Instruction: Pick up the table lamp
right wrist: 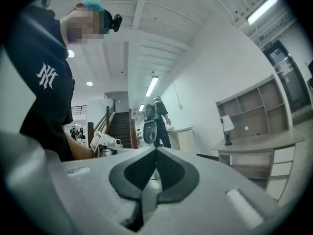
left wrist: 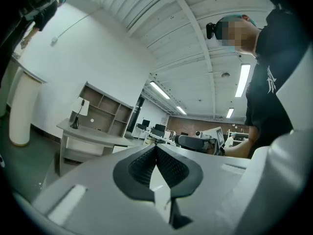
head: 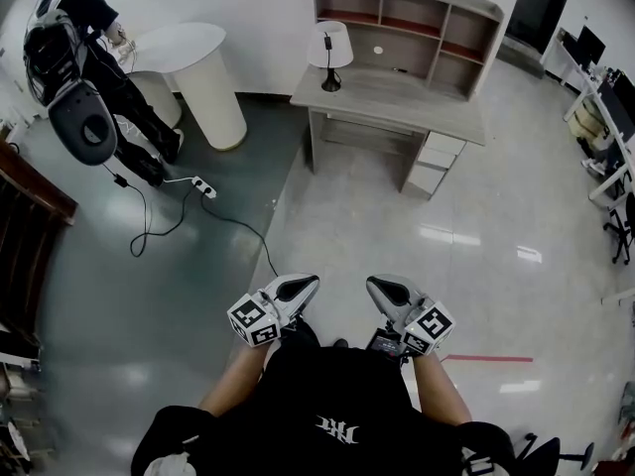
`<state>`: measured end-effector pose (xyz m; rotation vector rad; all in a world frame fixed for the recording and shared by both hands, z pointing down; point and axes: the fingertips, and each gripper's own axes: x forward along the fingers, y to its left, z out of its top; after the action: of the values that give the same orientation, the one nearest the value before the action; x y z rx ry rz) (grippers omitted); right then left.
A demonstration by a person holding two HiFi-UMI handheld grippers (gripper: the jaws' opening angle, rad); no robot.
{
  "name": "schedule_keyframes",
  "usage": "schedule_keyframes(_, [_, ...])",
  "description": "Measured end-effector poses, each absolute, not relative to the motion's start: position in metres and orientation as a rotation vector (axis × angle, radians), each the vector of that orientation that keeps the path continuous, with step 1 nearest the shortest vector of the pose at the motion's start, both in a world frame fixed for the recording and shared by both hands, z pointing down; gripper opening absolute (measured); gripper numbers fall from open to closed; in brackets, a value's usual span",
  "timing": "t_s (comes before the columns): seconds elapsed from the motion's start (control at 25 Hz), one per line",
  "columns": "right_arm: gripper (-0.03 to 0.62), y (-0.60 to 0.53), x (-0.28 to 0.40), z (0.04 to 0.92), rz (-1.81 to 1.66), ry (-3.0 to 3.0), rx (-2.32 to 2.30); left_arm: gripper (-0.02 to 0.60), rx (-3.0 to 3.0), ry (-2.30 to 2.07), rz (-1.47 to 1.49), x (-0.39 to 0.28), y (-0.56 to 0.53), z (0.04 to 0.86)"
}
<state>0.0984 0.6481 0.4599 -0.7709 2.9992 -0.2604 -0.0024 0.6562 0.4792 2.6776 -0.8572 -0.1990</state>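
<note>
Head view has us standing on the glossy floor (head: 476,226), well apart from the table lamp (head: 330,53); it stands upright on the left end of the grey desk (head: 397,102), beside the open shelf unit (head: 417,8) that sits along the desk's back, white shade above a dark base. We hold the left gripper (head: 310,284) and the right gripper (head: 375,287) close in front of our body, level, tips turned toward each other; neither is near the lamp.

Left gripper view shows its jaws pressed together at the tips with nothing between them; the lamp appears small and far off at the left, on the desk. Right gripper view shows the same of its own jaws, closed and empty; there the lamp stands far off at the right.

Left of the desk is a white round-ended counter (head: 193,53); another person (head: 84,43) stands beside it; a white power strip (head: 203,186) with a dark cable lies on the floor near them.
</note>
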Motion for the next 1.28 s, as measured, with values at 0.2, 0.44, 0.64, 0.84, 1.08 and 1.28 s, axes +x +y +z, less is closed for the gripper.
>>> schedule_keyframes(0.2, [0.003,0.649,0.102,0.464,-0.263,2.998,-0.776,-0.003,2.674,-0.852,-0.194,-0.001,0.655,0.485])
schedule_keyframes(0.44, [0.003,0.65,0.109,0.467,-0.275,2.992,-0.8,-0.003,2.665,-0.857,-0.197,0.0,0.655,0.488])
schedule_keyframes(0.64, [0.003,0.651,0.114,0.473,-0.293,2.984,-0.797,-0.003,2.676,-0.854,-0.182,0.006,0.655,0.486])
schedule_keyframes(0.84, [0.003,0.647,0.114,0.475,-0.315,2.973,-0.821,-0.003,2.661,-0.857,-0.172,0.004,0.656,0.49])
schedule_keyframes(1.08, [0.003,0.632,0.114,0.478,-0.332,2.969,-0.824,-0.003,2.645,-0.879,-0.152,-0.002,0.641,0.491])
schedule_keyframes(1.28, [0.003,0.611,0.115,0.484,-0.35,2.968,-0.856,-0.003,2.626,-0.866,-0.153,-0.004,0.619,0.498])
